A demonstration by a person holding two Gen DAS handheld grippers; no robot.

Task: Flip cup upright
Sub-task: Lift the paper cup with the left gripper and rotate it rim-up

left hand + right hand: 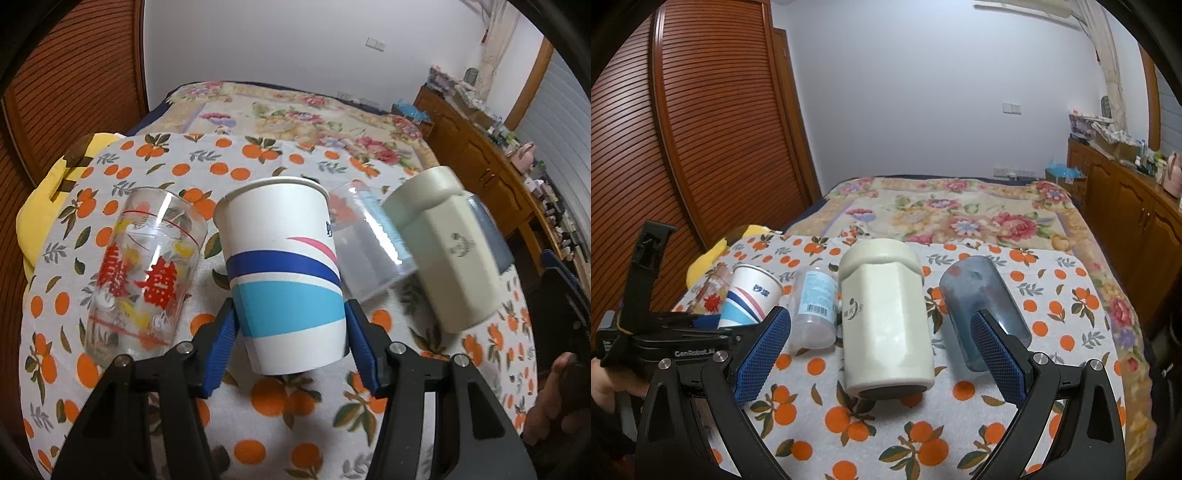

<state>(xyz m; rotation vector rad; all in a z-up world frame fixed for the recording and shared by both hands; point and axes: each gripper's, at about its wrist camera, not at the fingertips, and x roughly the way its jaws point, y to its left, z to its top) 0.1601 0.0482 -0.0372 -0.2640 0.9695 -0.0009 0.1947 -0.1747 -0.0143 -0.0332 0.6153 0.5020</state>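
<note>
A white paper cup (284, 273) with blue and pink stripes stands upright, mouth up, between the blue pads of my left gripper (290, 328); the pads press its lower sides. It also shows in the right wrist view (750, 299). A pale green mug (884, 321) stands with its dark end down in front of my open right gripper (879, 354), whose pads are well apart from it. The mug also shows in the left wrist view (447, 251).
A printed glass (144, 269) stands left of the paper cup. A clear plastic cup (816, 306) and a blue-grey tumbler (982, 310) stand mouth down beside the mug. All rest on an orange-print cloth (923, 424). A bed (942, 210) lies behind, cabinets (1126, 206) at right.
</note>
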